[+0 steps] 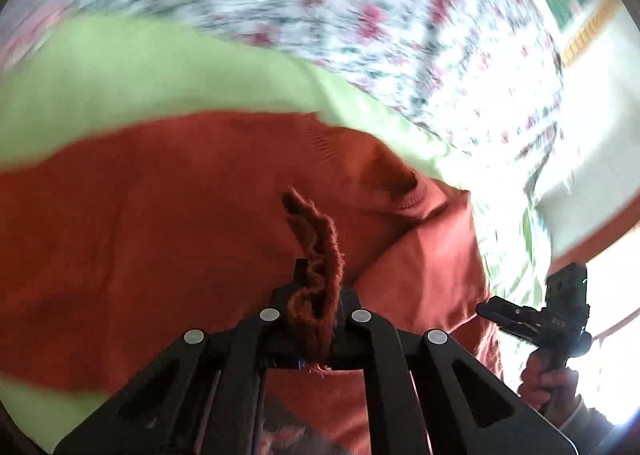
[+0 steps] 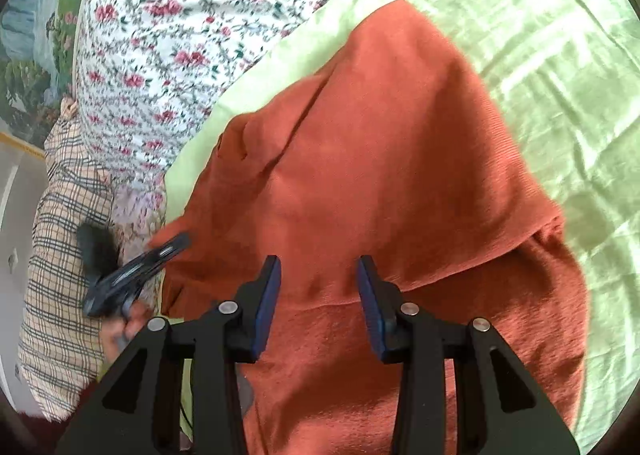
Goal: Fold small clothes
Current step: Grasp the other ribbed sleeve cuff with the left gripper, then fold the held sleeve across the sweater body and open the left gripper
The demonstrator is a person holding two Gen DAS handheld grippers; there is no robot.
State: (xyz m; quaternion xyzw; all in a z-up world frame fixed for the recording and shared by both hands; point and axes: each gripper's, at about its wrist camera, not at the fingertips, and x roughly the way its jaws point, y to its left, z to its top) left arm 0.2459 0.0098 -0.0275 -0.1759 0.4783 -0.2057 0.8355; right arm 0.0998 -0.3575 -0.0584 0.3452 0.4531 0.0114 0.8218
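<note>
A rust-orange knit garment lies rumpled on a light green sheet. In the left wrist view it fills the middle. My left gripper is shut on a bunched, frayed edge of the orange garment, which sticks up between its fingers. It also shows at the left of the right wrist view. My right gripper is open just above the garment, its blue pads apart with nothing between them. It shows at the right of the left wrist view.
A floral white-and-pink bedcover lies beyond the green sheet. A beige plaid cloth lies at the left. A landscape wall picture stands at the far left. The left wrist view is blurred.
</note>
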